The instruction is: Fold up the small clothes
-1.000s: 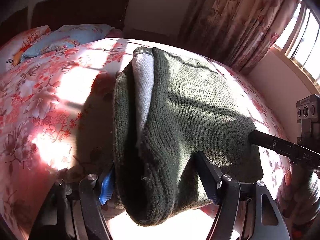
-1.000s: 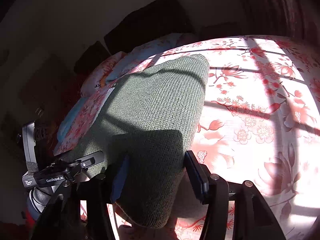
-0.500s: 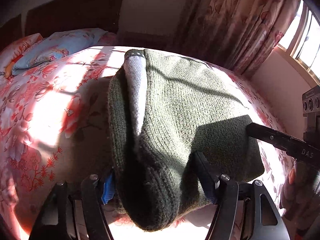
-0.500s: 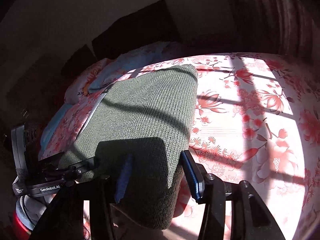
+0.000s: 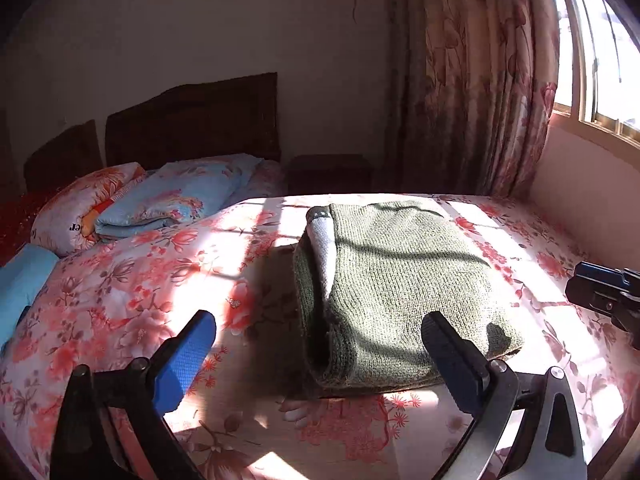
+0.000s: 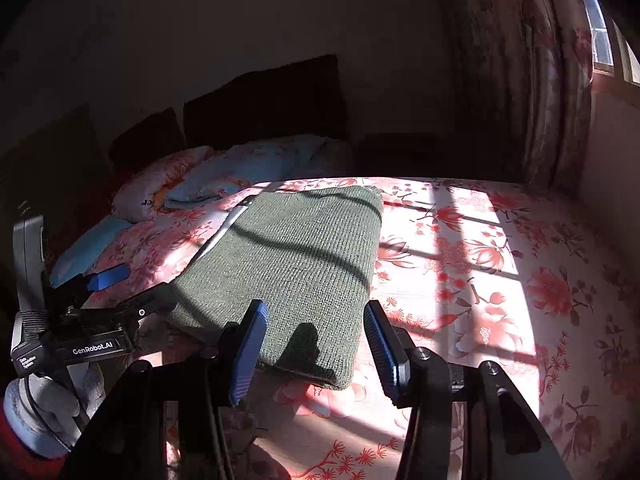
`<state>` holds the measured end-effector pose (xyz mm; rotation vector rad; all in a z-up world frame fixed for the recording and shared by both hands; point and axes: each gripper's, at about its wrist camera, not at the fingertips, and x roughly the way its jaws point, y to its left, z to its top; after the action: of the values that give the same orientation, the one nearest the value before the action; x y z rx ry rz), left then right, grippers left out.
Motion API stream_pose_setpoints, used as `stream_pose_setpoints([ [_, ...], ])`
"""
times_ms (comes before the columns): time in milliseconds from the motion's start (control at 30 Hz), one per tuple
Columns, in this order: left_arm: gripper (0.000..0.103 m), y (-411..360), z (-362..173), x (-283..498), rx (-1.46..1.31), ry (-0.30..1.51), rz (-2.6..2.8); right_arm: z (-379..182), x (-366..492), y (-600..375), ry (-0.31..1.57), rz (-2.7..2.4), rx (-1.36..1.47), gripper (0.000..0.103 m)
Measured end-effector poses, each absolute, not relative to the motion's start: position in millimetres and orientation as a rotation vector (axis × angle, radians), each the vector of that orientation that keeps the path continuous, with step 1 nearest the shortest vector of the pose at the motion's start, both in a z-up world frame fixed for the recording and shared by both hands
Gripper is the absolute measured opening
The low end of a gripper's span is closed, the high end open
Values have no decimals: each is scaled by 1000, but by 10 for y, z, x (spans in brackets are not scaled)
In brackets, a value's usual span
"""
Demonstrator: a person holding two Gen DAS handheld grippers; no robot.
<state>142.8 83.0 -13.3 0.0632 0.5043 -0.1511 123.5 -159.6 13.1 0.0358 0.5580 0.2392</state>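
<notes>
Left wrist view shows the folded green knit garment (image 5: 400, 292) lying flat on the floral bedspread (image 5: 140, 300), toward the window-side edge of the bed and a little back from the near edge, with a pale grey lining (image 5: 326, 244) showing along its left fold. The left gripper (image 5: 320, 356) stands with its jaws spread wide and nothing between the pads, drawn clear of the garment's near end. From the right wrist camera the same garment (image 6: 296, 272) lies with bare, sunlit bedspread (image 6: 500, 280) to its right as far as the curtain (image 6: 532, 100) and wall, so that side is open. The right gripper (image 6: 314, 354) has its jaws parted, just closed in a little, straddling the garment's near corner without pressing it. To the left, the other gripper's body (image 6: 80, 340) crowds the near left corner; it reads "GenRobot.AI", with smaller print I cannot make out. Pillows (image 5: 120, 204) and a folded blue quilt (image 5: 180, 196) fill the headboard end; the pillow's lettering is too partial to read.
</notes>
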Motion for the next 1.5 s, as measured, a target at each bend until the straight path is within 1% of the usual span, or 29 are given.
stream_pose_setpoints([
  [133, 103, 898, 463, 898, 106, 272, -86, 573, 651, -1604, 367, 193, 11, 53],
  [200, 103, 954, 702, 657, 109, 186, -29, 747, 422, -1629, 280, 180, 40, 64],
  [233, 103, 958, 763, 578, 114, 168, -8, 787, 332, -1637, 256, 176, 55, 79],
  [267, 103, 961, 811, 510, 124, 160, 7, 798, 272, -1636, 244, 171, 65, 85],
  [367, 103, 925, 767, 368, 142, 186, 19, 712, 144, -1555, 241, 160, 31, 85],
  [600, 103, 847, 231, 269, 63, 343, 50, 316, 73, -1319, 280, 120, -70, 85],
  [700, 103, 777, 58, 242, 64, 362, 57, 240, 75, -1277, 265, 98, -77, 85],
  [800, 103, 723, -65, 249, 69, 387, 46, 144, 101, -1264, 293, 92, -62, 85],
  [1033, 103, 733, -118, 267, 46, 397, 30, -5, 198, -1252, 370, 108, -62, 85],
  [1500, 103, 700, -147, 300, 47, 420, 5, -77, 275, -1293, 419, 98, -38, 85],
])
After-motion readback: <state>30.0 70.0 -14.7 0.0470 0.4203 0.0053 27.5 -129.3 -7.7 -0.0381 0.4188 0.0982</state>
